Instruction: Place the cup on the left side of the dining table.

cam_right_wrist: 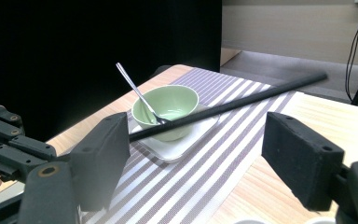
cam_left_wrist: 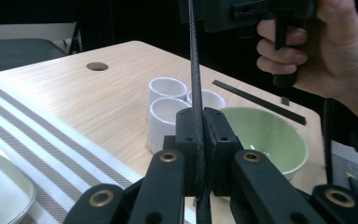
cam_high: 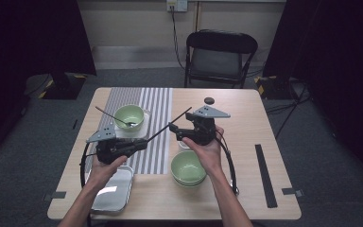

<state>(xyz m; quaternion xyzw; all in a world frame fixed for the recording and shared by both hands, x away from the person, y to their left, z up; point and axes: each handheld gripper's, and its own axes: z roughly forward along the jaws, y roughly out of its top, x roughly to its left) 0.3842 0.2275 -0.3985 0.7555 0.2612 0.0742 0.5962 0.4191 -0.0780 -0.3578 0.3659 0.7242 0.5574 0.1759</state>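
Over the table both hands are held up, forearms coming in from the near edge. The left gripper (cam_high: 139,143) is pointing toward the right one, its jaws clamped tight on a thin black rod (cam_high: 168,126), which is slanting up and away across the striped placemat (cam_high: 158,106). In the left gripper view the rod (cam_left_wrist: 196,84) is running straight up between the pressed pads (cam_left_wrist: 214,140). The right gripper (cam_high: 175,128) is sitting beside the rod's upper stretch, jaws standing wide apart; in the right gripper view the rod (cam_right_wrist: 228,106) is crossing between the two spread pads (cam_right_wrist: 100,154), and whether the left pad is touching it I cannot tell.

On the placemat a green bowl (cam_high: 129,116) is resting on a white square dish (cam_high: 144,127), a spoon (cam_high: 114,117) leaning in it. A second green bowl (cam_high: 188,169) is sitting near the front edge, looking empty. Three white cups (cam_left_wrist: 168,88) are standing beside it, mostly hidden by the right hand (cam_high: 207,149) in the high view. A metal tray (cam_high: 116,189) is lying at the front left corner, partly covered by the left hand (cam_high: 105,166). The rod's lower end is cut off.
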